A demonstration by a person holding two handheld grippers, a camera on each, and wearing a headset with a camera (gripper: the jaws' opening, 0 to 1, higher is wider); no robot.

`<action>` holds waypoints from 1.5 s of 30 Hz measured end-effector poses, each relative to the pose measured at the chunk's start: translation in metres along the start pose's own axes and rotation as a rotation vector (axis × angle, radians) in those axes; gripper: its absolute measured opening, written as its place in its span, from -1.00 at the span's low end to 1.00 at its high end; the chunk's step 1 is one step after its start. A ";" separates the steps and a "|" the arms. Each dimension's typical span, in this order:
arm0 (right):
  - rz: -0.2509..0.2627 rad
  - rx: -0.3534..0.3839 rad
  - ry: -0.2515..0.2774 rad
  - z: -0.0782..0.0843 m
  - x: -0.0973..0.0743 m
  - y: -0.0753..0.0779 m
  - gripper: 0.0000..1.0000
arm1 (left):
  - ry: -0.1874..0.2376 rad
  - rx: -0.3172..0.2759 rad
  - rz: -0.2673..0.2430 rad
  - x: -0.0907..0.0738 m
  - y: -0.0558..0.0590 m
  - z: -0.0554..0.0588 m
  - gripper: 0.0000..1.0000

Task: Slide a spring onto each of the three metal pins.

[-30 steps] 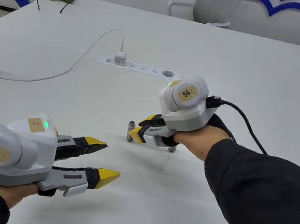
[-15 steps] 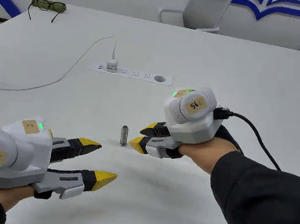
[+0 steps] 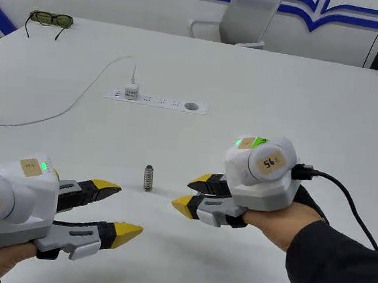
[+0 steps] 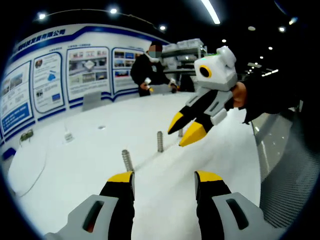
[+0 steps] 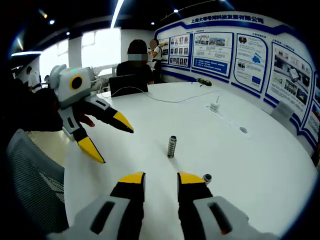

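Head view, items on white table (image 3: pixel 297 97):

1. Spring (image 3: pixel 148 177): grey metal coil, tight turns, darker top end. It stands upright on the tabletop btw the tips of my two grippers and touches neither. Pin inside it: can't tell.
2. My left gripper (image 3: pixel 121 208): jaws spread wide, yellow tips, nothing btw them. It sits to the spring's left, nearer to me.
3. My right gripper (image 3: pixel 190 193): jaws apart w/ a narrower gap, nothing held. Tips point at the spring from its right.
4. Power strip (image 3: pixel 156 101) w/ white plug, beyond the spring. White cable (image 3: pixel 81 90) runs off to the left.
5. Glasses (image 3: pixel 49 19): far left corner.

Left gripper view: the spring is just past my left-hand jaw tip. A second spring (image 4: pixel 160 141) stands upright farther on, near the right gripper's tips.

Right gripper view: the spring is ahead of my jaws. A small round-topped metal piece (image 5: pixel 207 177) sits just beside the right-hand jaw tip; spring or bare pin, can't tell.
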State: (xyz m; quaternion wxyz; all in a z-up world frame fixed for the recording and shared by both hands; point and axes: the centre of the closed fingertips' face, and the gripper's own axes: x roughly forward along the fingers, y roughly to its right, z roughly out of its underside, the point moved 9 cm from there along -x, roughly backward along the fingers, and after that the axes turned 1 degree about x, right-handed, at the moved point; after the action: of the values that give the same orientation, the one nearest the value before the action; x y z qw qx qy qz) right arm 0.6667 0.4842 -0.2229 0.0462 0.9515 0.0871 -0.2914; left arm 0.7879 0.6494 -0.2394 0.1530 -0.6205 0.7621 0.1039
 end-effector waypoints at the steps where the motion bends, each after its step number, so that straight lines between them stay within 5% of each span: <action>1: 0.002 0.001 0.001 0.001 -0.003 0.000 -0.47 | 0.000 0.000 0.000 0.000 0.000 0.000 -0.02; 23: 0.115 0.067 0.030 0.044 -0.070 0.023 -0.25 | -0.011 0.001 -0.004 -0.002 0.010 -0.004 0.08; 45: 0.189 0.129 0.071 0.079 -0.113 0.043 0.08 | -0.015 -0.015 -0.007 -0.002 0.010 0.000 0.10</action>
State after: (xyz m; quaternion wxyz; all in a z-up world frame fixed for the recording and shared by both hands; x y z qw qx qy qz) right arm 0.5396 0.4149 -0.2229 0.0091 0.9662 -0.0203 -0.2570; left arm 0.7781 0.6535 -0.2390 0.1547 -0.6235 0.7579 0.1137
